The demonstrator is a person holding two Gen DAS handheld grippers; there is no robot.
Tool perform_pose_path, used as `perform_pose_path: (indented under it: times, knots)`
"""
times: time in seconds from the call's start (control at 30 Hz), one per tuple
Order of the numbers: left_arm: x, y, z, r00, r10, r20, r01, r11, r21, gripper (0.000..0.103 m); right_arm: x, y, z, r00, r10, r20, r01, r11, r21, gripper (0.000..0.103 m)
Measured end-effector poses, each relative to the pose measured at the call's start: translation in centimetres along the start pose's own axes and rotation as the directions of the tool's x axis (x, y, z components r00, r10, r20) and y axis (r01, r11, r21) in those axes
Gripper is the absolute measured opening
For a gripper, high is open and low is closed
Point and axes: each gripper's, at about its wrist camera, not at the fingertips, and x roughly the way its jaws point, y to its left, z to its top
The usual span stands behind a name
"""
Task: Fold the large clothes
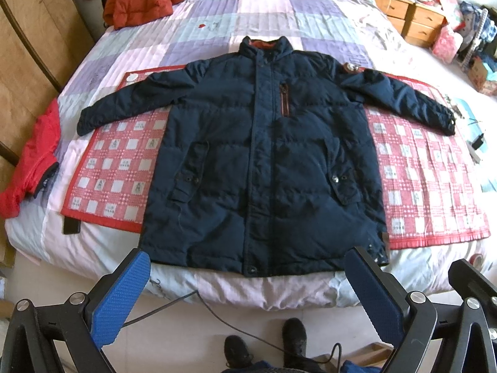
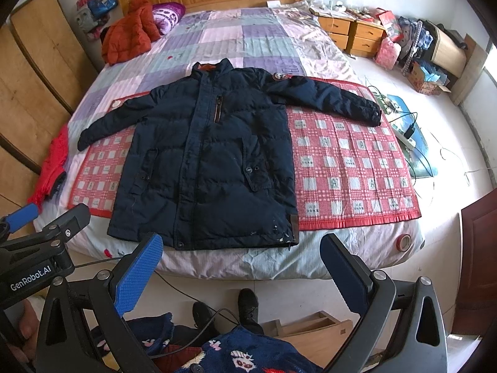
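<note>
A navy padded jacket lies flat and face up on a red checked mat on the bed, zipped, both sleeves spread out, collar away from me. In the right wrist view the same jacket sits left of centre on the mat. My left gripper hangs open above the foot of the bed, just short of the jacket's hem, holding nothing. My right gripper is open too, near the hem's right corner, and empty. The left gripper's body shows at the left edge of the right wrist view.
An orange puffer jacket lies by the headboard and a red garment hangs off the bed's left side. A wardrobe stands left, wooden drawers and clutter right. A tape roll, cables and a person's feet are near the bed's foot.
</note>
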Motion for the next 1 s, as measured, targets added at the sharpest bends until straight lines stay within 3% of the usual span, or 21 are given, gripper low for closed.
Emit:
perform_pose_path:
  times: [1.0]
  knots:
    - [0.6, 0.9, -0.2, 1.000, 0.006, -0.001, -0.006, 1.000, -0.021, 0.103, 1.7, -0.1, 0.9, 1.000, 0.024, -0.004, -0.024, 1.000, -0.016, 0.103]
